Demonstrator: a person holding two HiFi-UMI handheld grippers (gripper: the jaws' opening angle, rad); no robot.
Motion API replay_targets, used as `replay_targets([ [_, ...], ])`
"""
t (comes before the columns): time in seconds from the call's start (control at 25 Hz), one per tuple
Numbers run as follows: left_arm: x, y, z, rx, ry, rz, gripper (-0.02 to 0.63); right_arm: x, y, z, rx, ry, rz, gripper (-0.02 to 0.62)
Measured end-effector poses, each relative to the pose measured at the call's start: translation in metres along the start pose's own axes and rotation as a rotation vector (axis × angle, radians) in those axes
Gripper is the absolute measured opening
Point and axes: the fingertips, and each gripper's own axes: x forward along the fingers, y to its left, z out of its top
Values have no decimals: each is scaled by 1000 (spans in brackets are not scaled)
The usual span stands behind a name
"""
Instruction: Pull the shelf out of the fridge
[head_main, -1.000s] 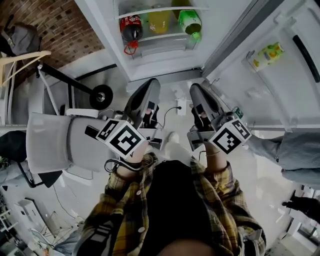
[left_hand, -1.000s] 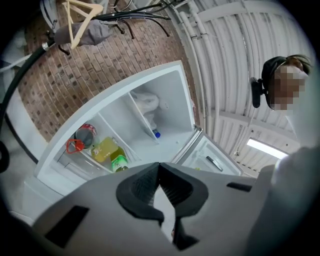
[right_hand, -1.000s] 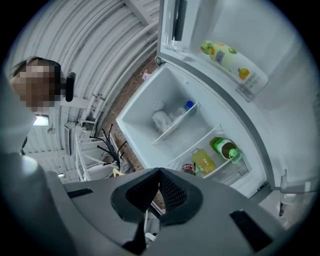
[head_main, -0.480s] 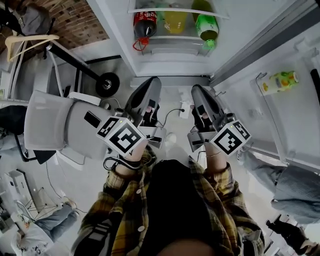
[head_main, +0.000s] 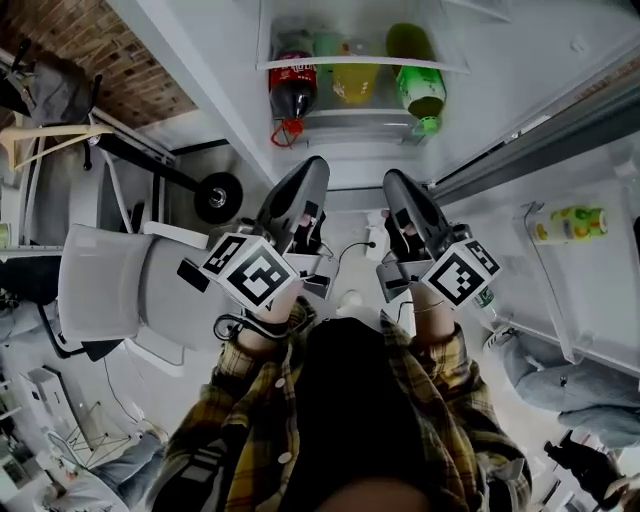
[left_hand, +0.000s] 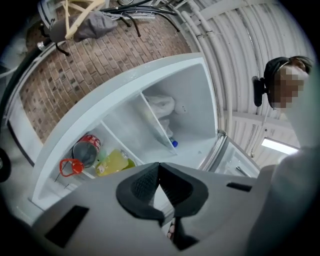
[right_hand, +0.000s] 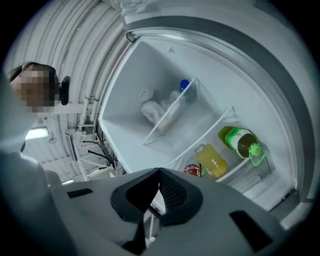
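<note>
Left gripper (head_main: 316, 166) and right gripper (head_main: 392, 178) side by side before the open fridge (head_main: 215, 90).
Your jaws are pressed together on both, nothing held; the shelf (head_main: 300, 64) sits inside, top centre of the head view (bottles (head_main: 292, 92) just below it in frame).

Left gripper (head_main: 312, 172), right gripper (head_main: 394, 182) side by side, both closed, empty.

Clear shelf (head_main: 370, 63), seated inside open fridge (head_main: 235, 110)
</note>
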Motion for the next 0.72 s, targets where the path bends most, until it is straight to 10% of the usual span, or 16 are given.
replay_targets([
  [0.72,78,34,26,0,142,-103,3,84,-57,47,-64,-96,-182,18],
])
